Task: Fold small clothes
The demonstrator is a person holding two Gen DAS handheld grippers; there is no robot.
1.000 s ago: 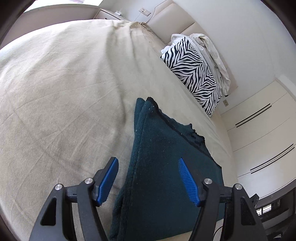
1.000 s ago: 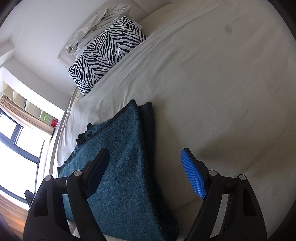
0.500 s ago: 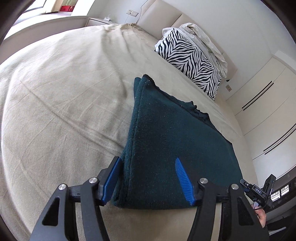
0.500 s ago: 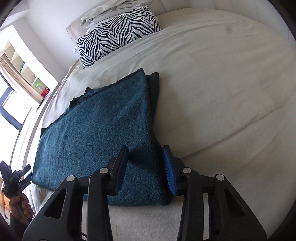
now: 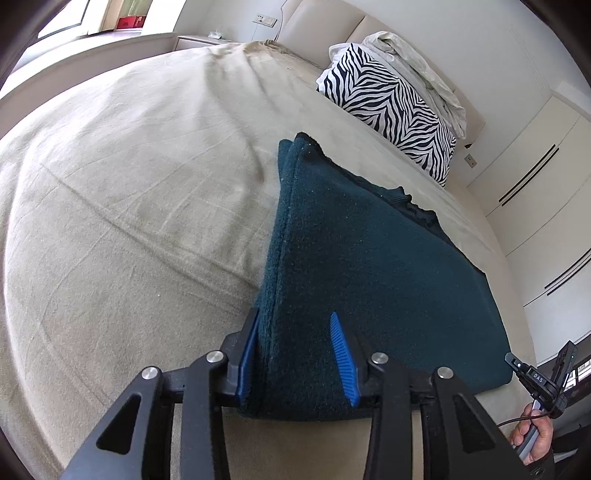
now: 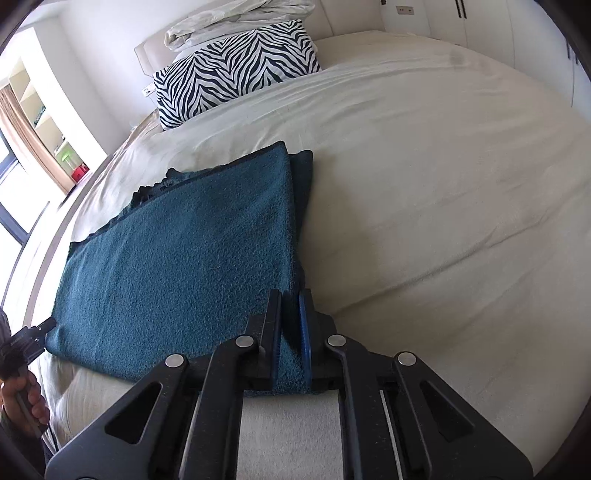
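While both grippers sat at the near edge of the folded teal garment, this was the state of things.

Garment: the folded teal garment (image 5: 369, 280) (image 6: 177, 266) lay flat on the beige bedsheet (image 5: 129, 206) (image 6: 443, 184), a fuzzy knit in stacked layers, its far edge toward the zebra-print pillow.

Landmark: the zebra-print pillow (image 5: 395, 107) (image 6: 232, 70) rested at the head of the bed, well apart from the garment, with a crumpled white sheet (image 5: 417, 62) (image 6: 236, 18) heaped on top of it.

Left jaws: my left gripper (image 5: 297, 354) stood partly open at the corner of the garment far from the pillow; the outer blue pad (image 5: 247, 354) touched the folded side edge, the other pad lay on top of the fabric, and whether they pinched it I could not tell.

Right jaws: my right gripper (image 6: 291, 332) was nearly closed, pinching a narrow ridge of the garment's other near corner, also on the side away from the pillow.

Contact: the cloth bunched upright between my right pads.
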